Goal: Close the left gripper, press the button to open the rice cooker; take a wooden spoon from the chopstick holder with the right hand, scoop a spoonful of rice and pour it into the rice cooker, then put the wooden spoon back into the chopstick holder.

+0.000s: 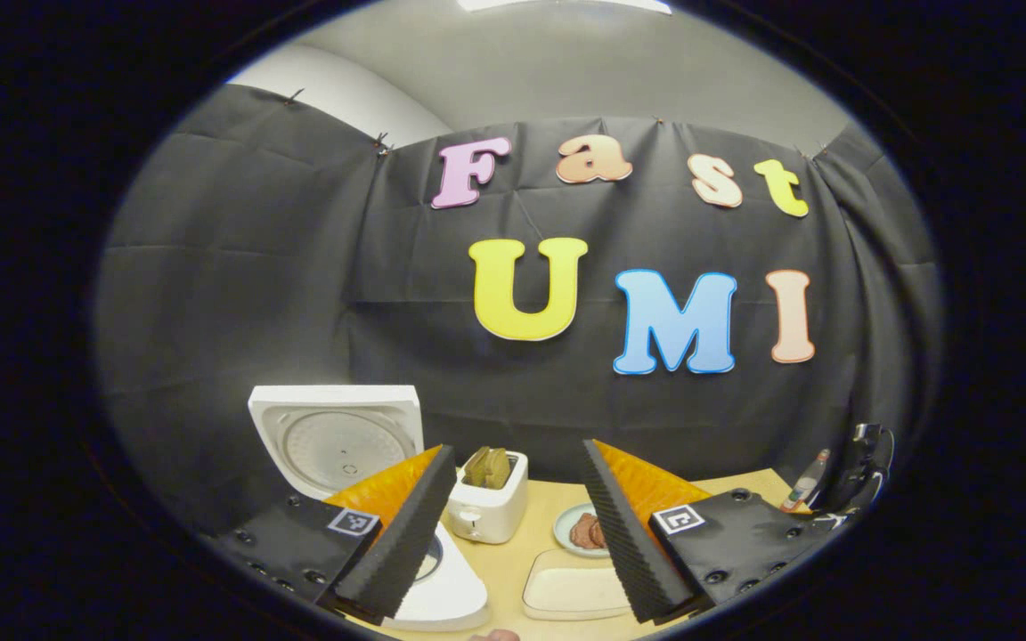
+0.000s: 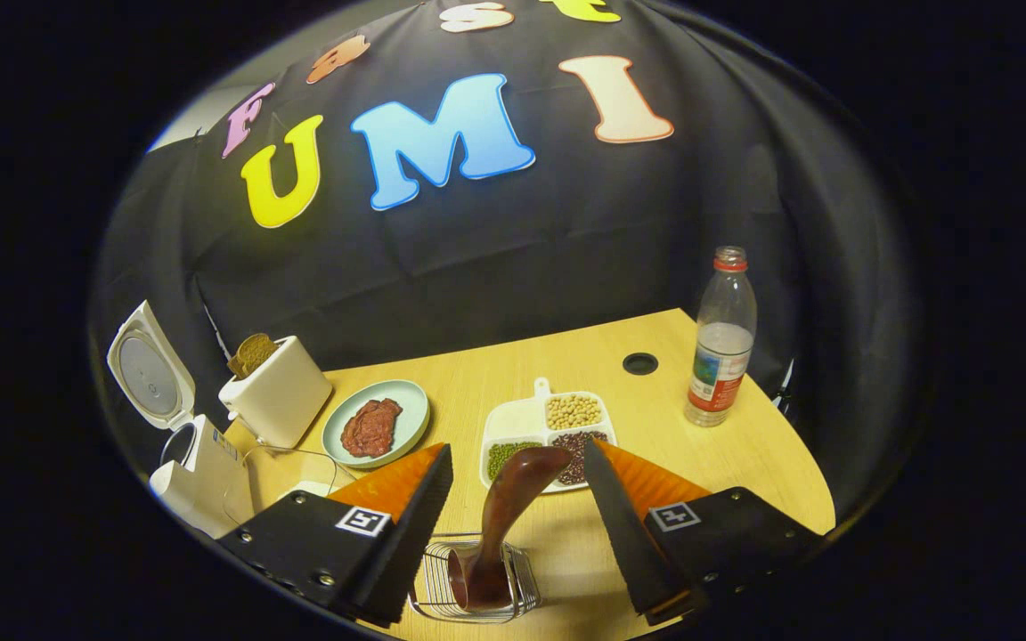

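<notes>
Wooden spoon (image 2: 504, 516): dark, glossy, curved, standing in wire chopstick holder (image 2: 477, 583) between right gripper (image 2: 517, 521) jaws, wide apart. Left gripper (image 1: 517, 525) jaws wide; rice cooker (image 1: 344, 445) lid raised.

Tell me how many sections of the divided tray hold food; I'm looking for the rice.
3 visibly filled: divided tray has pale beans at the back right, green beans front left, dark beans front right. The back-left section looks pale; its contents are unclear.

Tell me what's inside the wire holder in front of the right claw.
The wire holder holds one wooden spoon, standing tilted with its bowl end up. Its lower end hides the holder's bottom, so anything beneath it cannot be seen.
</notes>
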`<action>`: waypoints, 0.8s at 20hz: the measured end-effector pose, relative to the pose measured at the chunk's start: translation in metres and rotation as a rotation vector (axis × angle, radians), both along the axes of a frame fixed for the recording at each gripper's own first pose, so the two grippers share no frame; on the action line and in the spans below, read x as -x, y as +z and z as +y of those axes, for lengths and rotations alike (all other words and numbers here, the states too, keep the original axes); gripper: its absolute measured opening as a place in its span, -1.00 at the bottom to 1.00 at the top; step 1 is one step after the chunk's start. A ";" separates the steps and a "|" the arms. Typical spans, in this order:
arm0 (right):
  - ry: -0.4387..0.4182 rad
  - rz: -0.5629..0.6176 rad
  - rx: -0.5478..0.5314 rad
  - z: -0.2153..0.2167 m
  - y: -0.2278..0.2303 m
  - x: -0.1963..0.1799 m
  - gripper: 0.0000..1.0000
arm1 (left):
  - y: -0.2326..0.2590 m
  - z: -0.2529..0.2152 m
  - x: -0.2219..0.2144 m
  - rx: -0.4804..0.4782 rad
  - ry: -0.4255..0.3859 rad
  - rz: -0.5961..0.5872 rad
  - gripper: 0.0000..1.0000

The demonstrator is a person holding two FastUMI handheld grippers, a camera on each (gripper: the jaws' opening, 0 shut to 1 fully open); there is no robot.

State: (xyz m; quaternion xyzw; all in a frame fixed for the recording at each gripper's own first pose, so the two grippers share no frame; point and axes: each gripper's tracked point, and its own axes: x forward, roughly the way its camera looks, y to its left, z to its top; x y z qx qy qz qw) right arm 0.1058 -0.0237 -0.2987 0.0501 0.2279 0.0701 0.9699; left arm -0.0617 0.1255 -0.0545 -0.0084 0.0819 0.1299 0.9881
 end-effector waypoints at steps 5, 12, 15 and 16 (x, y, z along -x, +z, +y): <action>0.053 0.065 -0.051 0.009 -0.023 -0.007 0.38 | -0.010 0.007 0.015 -0.022 0.057 0.042 0.96; 0.156 0.114 -0.151 0.024 -0.027 -0.002 -0.70 | -0.019 -0.010 0.028 -0.067 0.110 0.070 0.92; 0.162 0.093 -0.142 0.029 -0.020 0.002 -0.82 | -0.018 -0.023 0.025 -0.068 0.095 0.060 0.97; 0.160 0.079 -0.141 0.030 -0.010 0.003 -0.82 | -0.019 -0.026 0.024 -0.068 0.086 0.060 0.95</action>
